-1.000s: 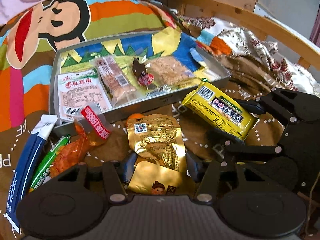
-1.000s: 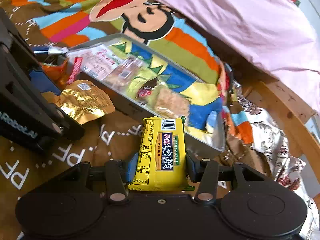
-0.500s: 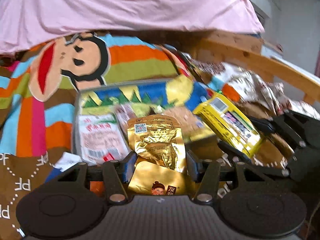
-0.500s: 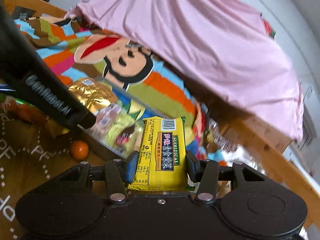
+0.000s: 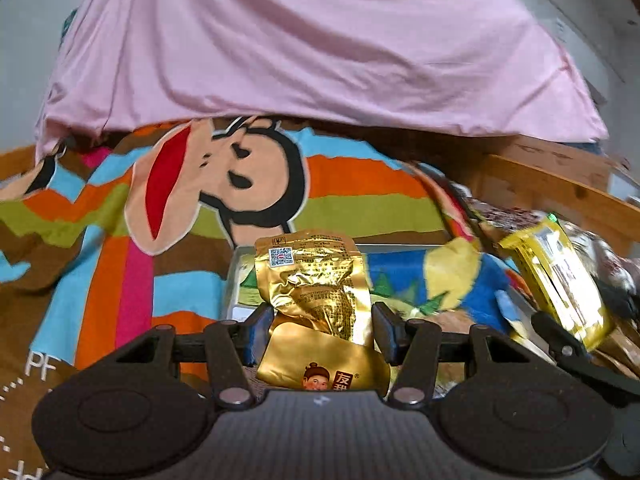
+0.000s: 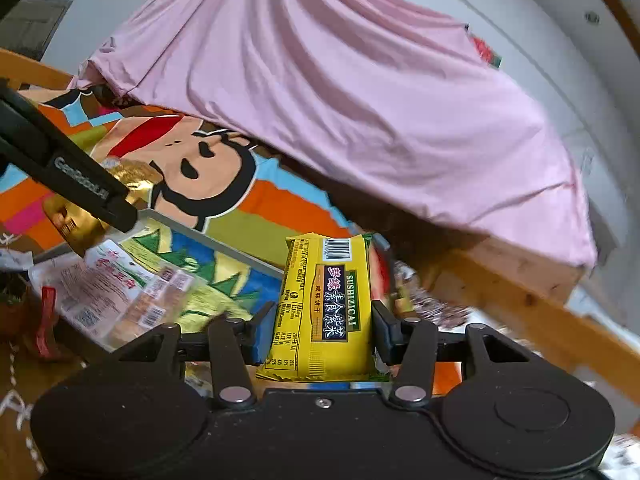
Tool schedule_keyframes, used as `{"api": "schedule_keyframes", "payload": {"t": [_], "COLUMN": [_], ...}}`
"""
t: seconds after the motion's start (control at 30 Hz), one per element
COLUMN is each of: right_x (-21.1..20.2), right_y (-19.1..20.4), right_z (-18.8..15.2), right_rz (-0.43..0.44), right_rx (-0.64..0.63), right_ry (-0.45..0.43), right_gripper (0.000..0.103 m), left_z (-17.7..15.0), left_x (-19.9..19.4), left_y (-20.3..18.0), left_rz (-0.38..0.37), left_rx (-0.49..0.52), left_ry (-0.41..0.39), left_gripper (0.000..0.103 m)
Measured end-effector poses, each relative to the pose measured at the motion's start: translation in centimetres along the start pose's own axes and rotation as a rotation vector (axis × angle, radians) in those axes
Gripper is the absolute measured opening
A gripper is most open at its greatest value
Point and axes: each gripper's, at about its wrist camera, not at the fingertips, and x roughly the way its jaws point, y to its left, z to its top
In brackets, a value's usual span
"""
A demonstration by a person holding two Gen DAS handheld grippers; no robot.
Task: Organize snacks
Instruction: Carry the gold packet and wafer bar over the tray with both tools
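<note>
My left gripper (image 5: 322, 326) is shut on a crinkled gold foil snack pouch (image 5: 316, 292) and holds it in the air over the near end of the metal tray (image 5: 400, 245). My right gripper (image 6: 322, 330) is shut on a yellow snack pack (image 6: 326, 304) with a barcode, raised above the tray's (image 6: 224, 242) right part. The yellow pack (image 5: 556, 276) also shows at the right of the left wrist view, and the gold pouch (image 6: 76, 220) at the left of the right wrist view. The tray holds a white packet (image 6: 86, 288) and other wrapped snacks.
The tray lies on a striped blanket with a cartoon monkey face (image 5: 224, 184). A pink sheet (image 5: 320, 48) hangs over the back. A wooden bed rail (image 6: 520, 304) runs along the right. A red-labelled snack (image 6: 44, 320) lies outside the tray at the left.
Both grippers have risen from the blanket with their packs and tilted up. The views now show the pink sheet and less of the tray.
</note>
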Motion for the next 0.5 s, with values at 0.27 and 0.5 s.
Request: {"api": "schedule_keyframes", "payload": {"t": [0.27, 0.5], "right_x": [4.4, 6.7], "right_y": [3.1, 4.5], "right_z": [0.0, -0.7], "right_rz": [0.121, 0.195], "right_rx": [0.027, 0.029], "right_ry": [0.049, 0.184], "right_gripper": [0.051, 0.051], "left_z": [-0.5, -1.3], "left_x": [4.1, 6.4], "left_y": [1.8, 1.6], "left_rz": [0.027, -0.006], "left_rx": [-0.049, -0.015], "left_ry": [0.047, 0.148], "left_gripper": [0.058, 0.058]}}
